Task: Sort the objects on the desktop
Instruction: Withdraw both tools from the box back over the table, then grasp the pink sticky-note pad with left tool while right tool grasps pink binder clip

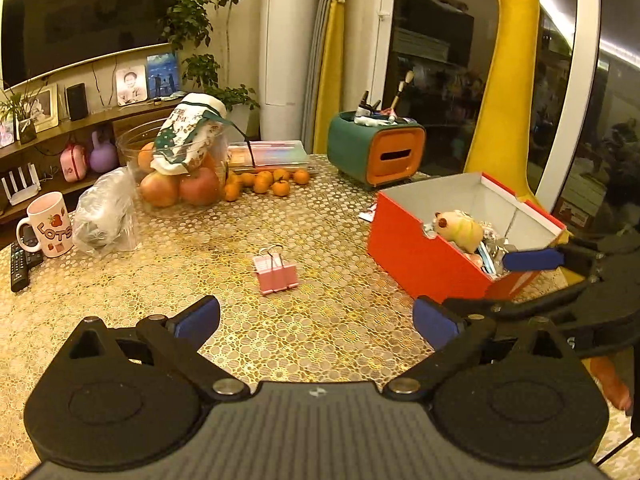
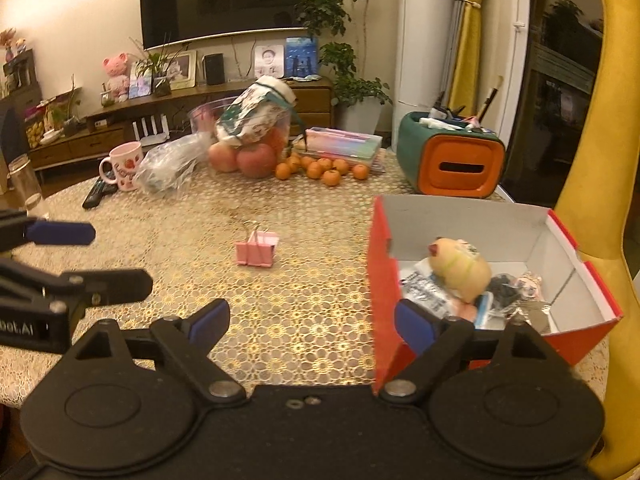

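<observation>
Your left gripper (image 1: 316,322) is spread wide and holds nothing; the pink binder clip (image 1: 275,269) lies on the table (image 1: 160,300) just beyond it, wire handles pointing away. Come down over the clip and close across its folded body, not the loose wires. There is bare table all round it, the mug (image 1: 47,229) and plastic bag (image 1: 105,216) well off to the far left. Your right gripper (image 2: 310,322) is also open and empty, its right finger (image 2: 414,322) over the red box (image 2: 384,280); lift clear of that near wall.
</observation>
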